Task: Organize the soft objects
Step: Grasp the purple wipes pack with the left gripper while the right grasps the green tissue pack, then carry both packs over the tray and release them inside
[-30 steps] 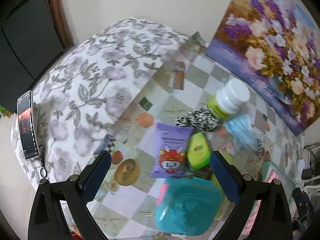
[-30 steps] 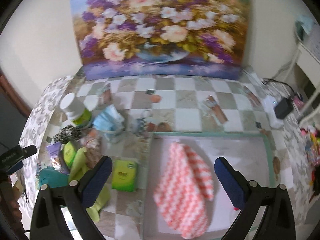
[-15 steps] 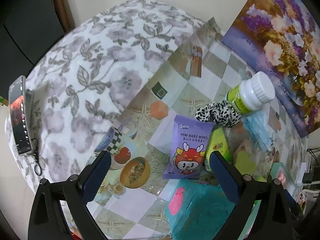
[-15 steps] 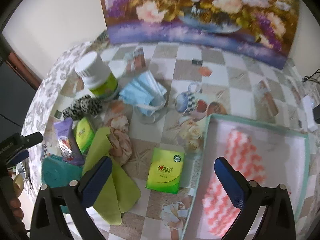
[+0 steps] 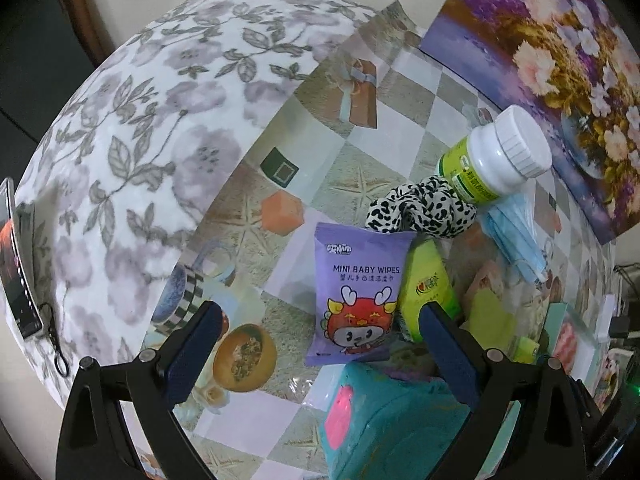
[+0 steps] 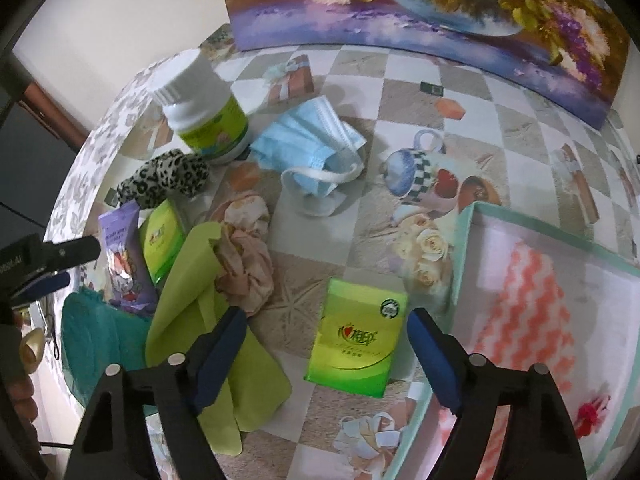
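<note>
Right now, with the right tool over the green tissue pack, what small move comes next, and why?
Probably lower the right tool a little further, straddling the green tissue pack, then let it finish closing. Its jaws are closing, but the pads still stand clear on either side of the pack, which lies flat on the table. The tray with the pink zigzag cloth sits just beside it.

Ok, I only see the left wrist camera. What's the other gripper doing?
Observer: The right gripper hangs over a green tissue pack, jaws closing around it, pads not pressing yet.
Operator: Is anything put away?
Observer: Yes, a pink zigzag cloth lies in the mint-rimmed tray.
Operator: Anything soft I can't see well?
Observer: A beige scrunchie lies on a yellow-green cloth.
</note>
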`<state>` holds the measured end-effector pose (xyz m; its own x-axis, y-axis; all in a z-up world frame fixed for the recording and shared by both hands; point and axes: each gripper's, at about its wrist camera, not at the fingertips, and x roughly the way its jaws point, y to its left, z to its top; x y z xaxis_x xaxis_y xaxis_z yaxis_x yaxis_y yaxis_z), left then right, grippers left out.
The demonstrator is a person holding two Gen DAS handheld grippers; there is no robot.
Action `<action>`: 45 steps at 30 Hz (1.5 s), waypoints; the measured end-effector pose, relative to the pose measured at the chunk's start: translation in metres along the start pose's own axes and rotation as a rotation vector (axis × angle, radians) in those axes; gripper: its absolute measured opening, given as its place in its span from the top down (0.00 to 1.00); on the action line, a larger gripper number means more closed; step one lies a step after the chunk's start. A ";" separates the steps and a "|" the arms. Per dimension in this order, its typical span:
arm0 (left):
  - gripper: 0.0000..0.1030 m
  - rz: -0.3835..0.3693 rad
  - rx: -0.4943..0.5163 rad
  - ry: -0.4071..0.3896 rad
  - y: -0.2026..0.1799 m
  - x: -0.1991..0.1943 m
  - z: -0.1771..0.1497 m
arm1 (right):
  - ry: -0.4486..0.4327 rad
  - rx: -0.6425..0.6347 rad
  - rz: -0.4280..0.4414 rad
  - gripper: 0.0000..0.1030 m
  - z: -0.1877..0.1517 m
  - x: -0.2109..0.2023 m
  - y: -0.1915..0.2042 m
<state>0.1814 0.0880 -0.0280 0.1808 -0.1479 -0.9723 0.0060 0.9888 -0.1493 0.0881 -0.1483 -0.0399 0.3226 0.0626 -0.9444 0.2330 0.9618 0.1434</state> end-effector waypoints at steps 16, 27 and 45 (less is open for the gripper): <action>0.11 0.004 0.060 0.027 -0.011 0.028 0.012 | 0.048 -0.012 -0.010 0.24 -0.004 0.020 0.002; 0.47 0.005 0.070 0.043 -0.013 0.045 0.022 | 0.060 -0.031 -0.036 0.30 -0.007 0.031 0.003; 0.49 0.060 0.067 -0.057 -0.001 0.000 0.011 | 0.046 -0.039 -0.075 0.51 -0.010 0.022 -0.005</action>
<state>0.1922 0.0870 -0.0262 0.2387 -0.0884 -0.9671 0.0590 0.9953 -0.0765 0.0848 -0.1491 -0.0643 0.2630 0.0011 -0.9648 0.2185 0.9739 0.0607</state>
